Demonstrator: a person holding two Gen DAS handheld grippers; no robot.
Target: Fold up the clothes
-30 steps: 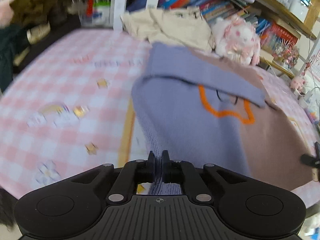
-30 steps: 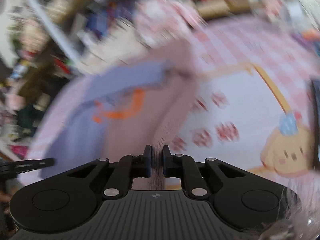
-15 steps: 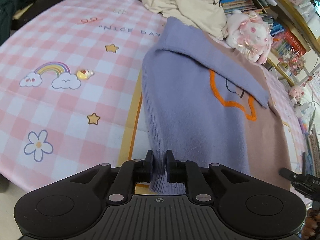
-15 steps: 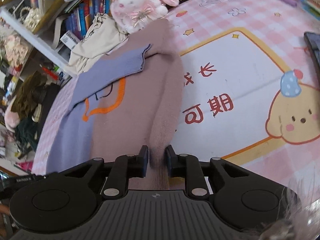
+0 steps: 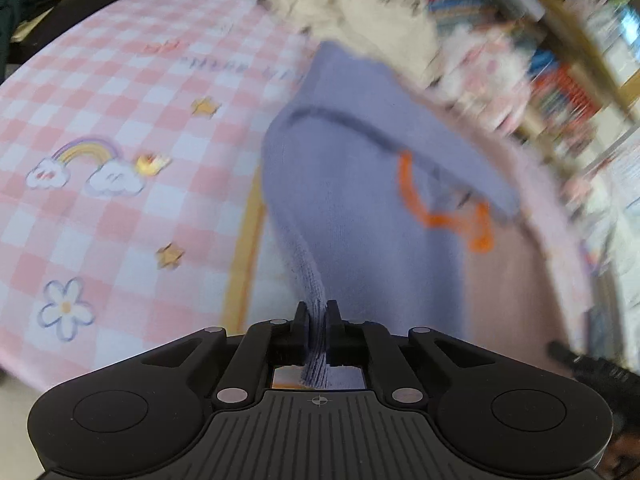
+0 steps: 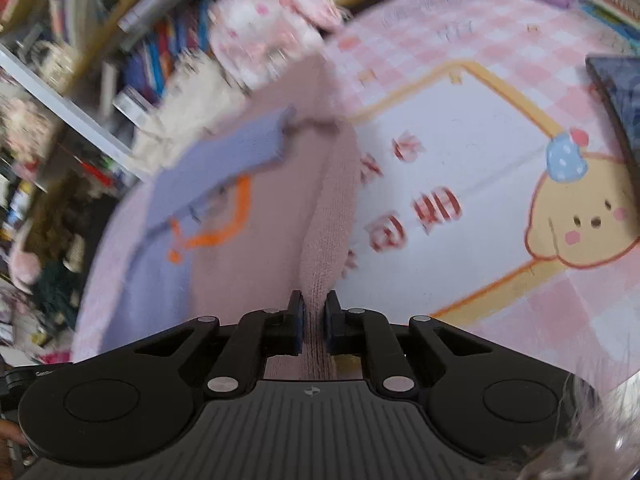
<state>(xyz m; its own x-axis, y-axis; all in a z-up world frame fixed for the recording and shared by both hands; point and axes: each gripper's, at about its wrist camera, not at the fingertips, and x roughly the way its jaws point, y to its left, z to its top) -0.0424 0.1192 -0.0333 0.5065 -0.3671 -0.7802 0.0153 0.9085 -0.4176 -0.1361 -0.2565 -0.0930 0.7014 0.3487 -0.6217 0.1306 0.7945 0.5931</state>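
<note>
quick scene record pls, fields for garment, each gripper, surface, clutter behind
garment: purple and pink sweater with orange outline, sleeve folded across
left gripper: shut on purple hem corner
right gripper: shut on pink hem corner
surface: pink checked mat with cartoon prints
behind: beige garment, plush toy, bookshelves

Pink checked cartoon mat [image 5: 120, 92] before crowded bookshelves [image 6: 132, 32] in bright, even light
</note>
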